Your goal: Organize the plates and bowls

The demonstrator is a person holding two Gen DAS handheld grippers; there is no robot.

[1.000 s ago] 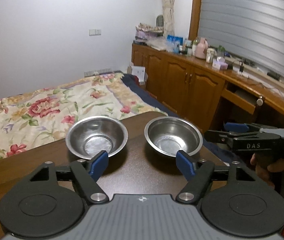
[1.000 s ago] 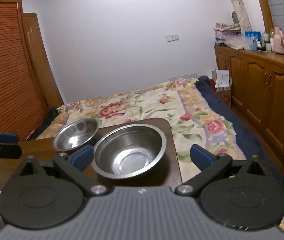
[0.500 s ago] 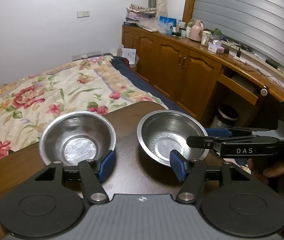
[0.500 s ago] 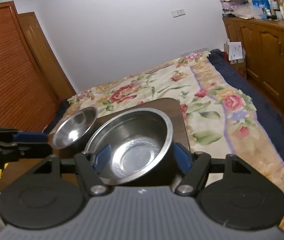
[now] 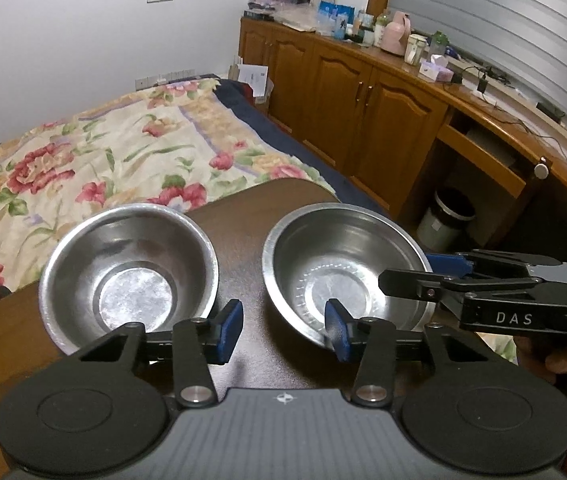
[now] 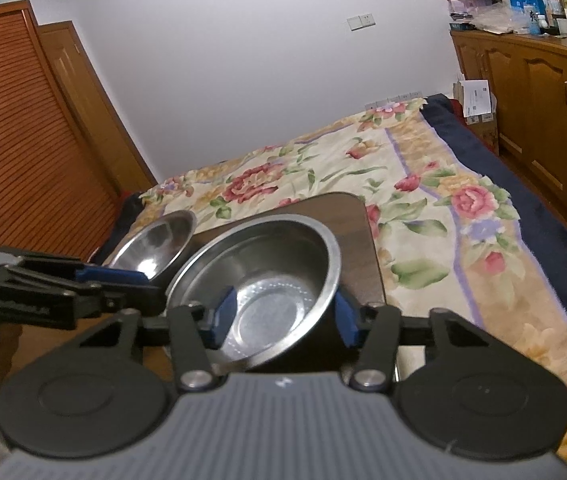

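Note:
Two steel bowls stand side by side on a dark wooden table (image 5: 251,236). In the left wrist view my left gripper (image 5: 283,330) is open, low over the table between the left bowl (image 5: 127,272) and the right bowl (image 5: 343,268). My right gripper (image 5: 407,272) reaches in from the right, astride that bowl's rim. In the right wrist view the right gripper (image 6: 283,316) is open, one blue pad inside the right bowl (image 6: 259,272) and the other against its outer wall. The left bowl (image 6: 155,240) sits behind the left gripper (image 6: 151,286).
A bed with a floral cover (image 5: 103,148) lies just past the table's far edge. Wooden cabinets (image 5: 363,112) with clutter on top and a bin (image 5: 447,220) stand to the right. Slatted wardrobe doors (image 6: 23,140) are on the left. A person's hand (image 5: 563,364) holds the right gripper.
Both grippers came closer to the bowls and their fingers narrowed. The right gripper moved over the right bowl's rim, so that one finger is now inside it.

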